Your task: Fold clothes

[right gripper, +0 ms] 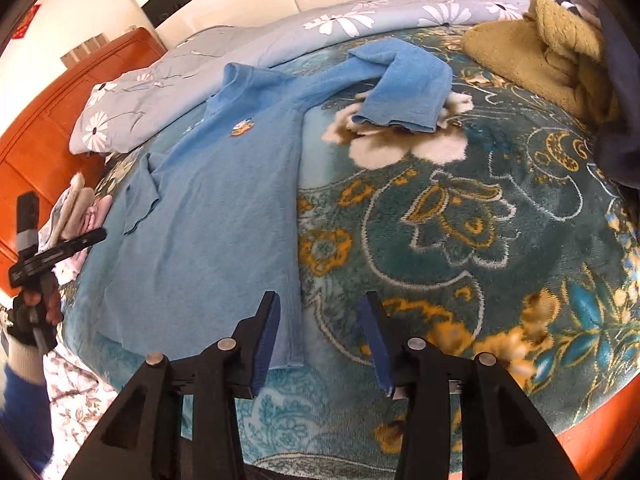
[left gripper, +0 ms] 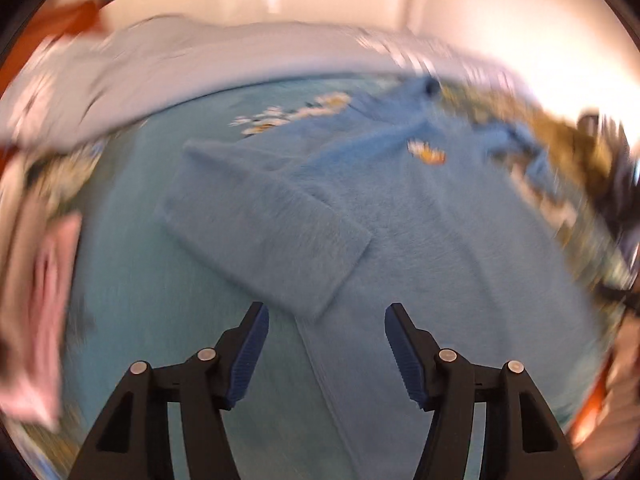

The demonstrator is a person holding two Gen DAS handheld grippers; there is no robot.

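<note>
Blue shirt spread flat on the bed, over a teal floral blanket, hem near, collar far. Left sleeve folded inward across the chest; right sleeve stretched out to the far right and doubled back on itself. Small embroidered badge on the chest.

Left gripper above the near left edge of the shirt, jaws apart, nothing between the pads, clear of the cloth. Right gripper over the near right hem corner, jaws likewise parted, fabric edge below but not pinched.

No containers in sight. Loose piles only: olive-yellow fleecy garment at the far right, dark clothing just beside it, pale pinkish clothes bunched at the left edge of the bed. Daisy-print quilt heaped along the far side. Orange wooden headboard far left. Left-wrist view blurred around its rim.
</note>
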